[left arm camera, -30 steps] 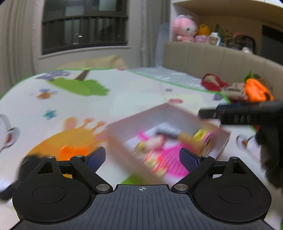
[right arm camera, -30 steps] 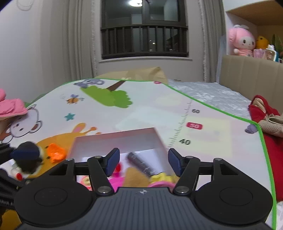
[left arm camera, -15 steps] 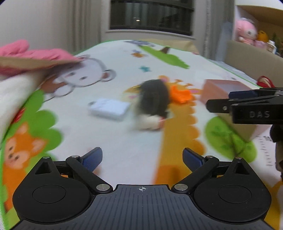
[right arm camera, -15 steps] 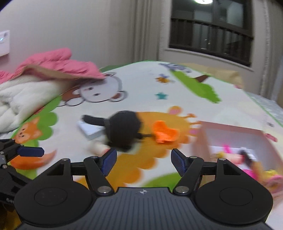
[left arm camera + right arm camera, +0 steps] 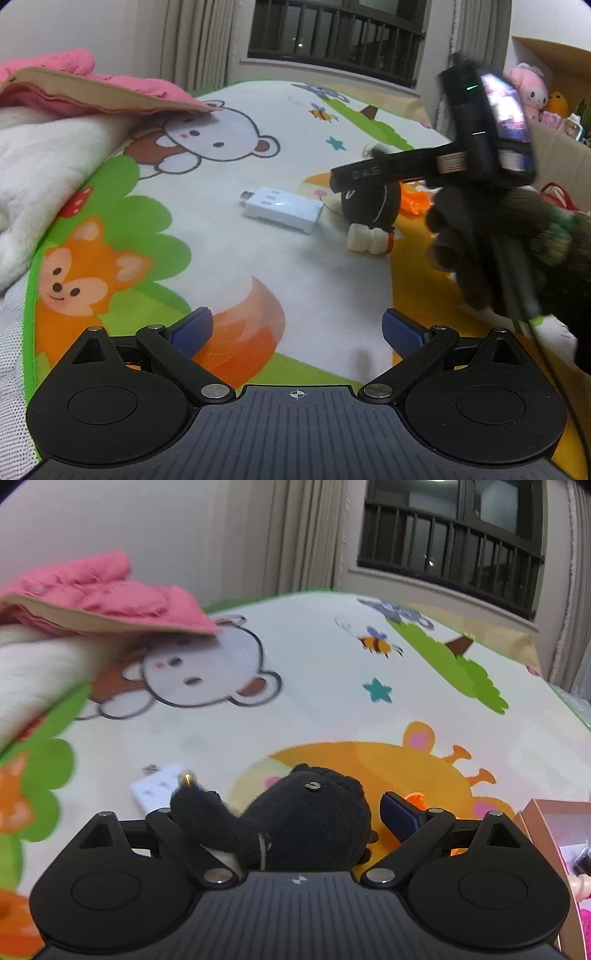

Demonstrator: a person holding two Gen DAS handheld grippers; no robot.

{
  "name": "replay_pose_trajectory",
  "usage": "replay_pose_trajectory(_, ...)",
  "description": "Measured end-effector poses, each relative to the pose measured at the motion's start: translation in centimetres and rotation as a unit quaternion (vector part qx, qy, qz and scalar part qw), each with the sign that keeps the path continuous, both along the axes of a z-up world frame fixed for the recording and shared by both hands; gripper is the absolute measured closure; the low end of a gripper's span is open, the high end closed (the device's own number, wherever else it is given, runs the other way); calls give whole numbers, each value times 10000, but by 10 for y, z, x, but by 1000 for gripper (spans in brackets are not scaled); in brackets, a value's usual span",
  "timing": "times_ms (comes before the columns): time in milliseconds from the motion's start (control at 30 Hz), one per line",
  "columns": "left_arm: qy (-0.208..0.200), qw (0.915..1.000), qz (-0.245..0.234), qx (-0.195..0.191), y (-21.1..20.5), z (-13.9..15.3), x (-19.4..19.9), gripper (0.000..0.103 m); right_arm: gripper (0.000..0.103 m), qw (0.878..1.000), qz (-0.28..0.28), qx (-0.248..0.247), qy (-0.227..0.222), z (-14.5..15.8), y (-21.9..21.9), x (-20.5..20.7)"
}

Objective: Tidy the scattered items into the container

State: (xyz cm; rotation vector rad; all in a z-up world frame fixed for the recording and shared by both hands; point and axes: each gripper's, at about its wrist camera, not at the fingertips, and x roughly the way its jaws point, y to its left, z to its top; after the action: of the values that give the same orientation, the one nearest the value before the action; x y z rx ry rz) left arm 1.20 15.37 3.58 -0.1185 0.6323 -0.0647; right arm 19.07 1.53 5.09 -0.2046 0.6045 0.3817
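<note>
A black plush toy [image 5: 314, 823] lies on the play mat [image 5: 314, 686] between the jaws of my right gripper [image 5: 295, 812]. Those jaws are opening, and the right pad stands just clear of the plush. The left pad is hidden behind it. A white USB adapter [image 5: 282, 208] lies left of the plush [image 5: 373, 206], with a small white bottle [image 5: 369, 242] in front and an orange piece [image 5: 415, 201] behind. The pink box [image 5: 546, 812] with toys inside shows at the right edge. My left gripper [image 5: 297, 328] hangs open over the mat, short of the adapter, with nothing in it.
Pink bedding [image 5: 92, 92] over a white blanket [image 5: 37, 166] is piled along the mat's left side. A gloved hand [image 5: 480, 240] holds the right gripper's handle at my right. Plush toys [image 5: 532, 92] sit on a shelf at the back right.
Both views have swung left, away from the box and onto the plush and adapter. The right gripper has come down around the plush with its jaws wider. The left gripper stays open.
</note>
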Motion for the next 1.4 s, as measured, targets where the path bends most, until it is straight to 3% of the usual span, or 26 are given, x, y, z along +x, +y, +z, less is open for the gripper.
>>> replay_pose_trajectory(33, -16, 10000, -14, -4, 0, 1, -1, 2, 29, 9998, 21, 47, 176, -2, -3, 3)
replay_pose_trajectory(200, -32, 9998, -187, -9, -7, 1, -6, 2, 30, 9956, 395, 569, 637, 5, -28, -26)
replay_pose_trajectory(467, 97, 9967, -799, 100, -37, 0, -30, 2, 30, 9873, 1088, 696, 928, 12, -69, -126)
replay_pose_trajectory(600, 187, 9927, -1173, 209, -59, -4, -43, 2, 30, 9909, 730, 846, 752, 15, -102, -164)
replay_pose_trajectory(767, 240, 9868, -1492, 575, -87, -13, -53, 2, 30, 9942, -44, 884, 606, 12, -145, -183)
replay_pose_trajectory(867, 252, 9871, -1435, 670, -93, -14, -52, 2, 28, 9939, -270, 916, 545, 7, -167, -195)
replay_pose_trajectory(933, 273, 9889, -1294, 679, -93, -14, -49, 2, 15, 9941, -350, 931, 427, 5, -176, -206)
replay_pose_trajectory(1033, 329, 9908, -1025, 814, -94, -15, -43, 2, 9, 9954, -399, 845, 223, -3, -179, -221)
replay_pose_trajectory(1233, 283, 9901, -740, 1161, -89, -13, -37, 2, 7, 9984, -401, 360, 173, -32, -164, -237)
replay_pose_trajectory(1400, 242, 9866, -557, 1518, -79, -11, -33, 2, 0, 9989, -377, 239, 113, -32, -159, -238)
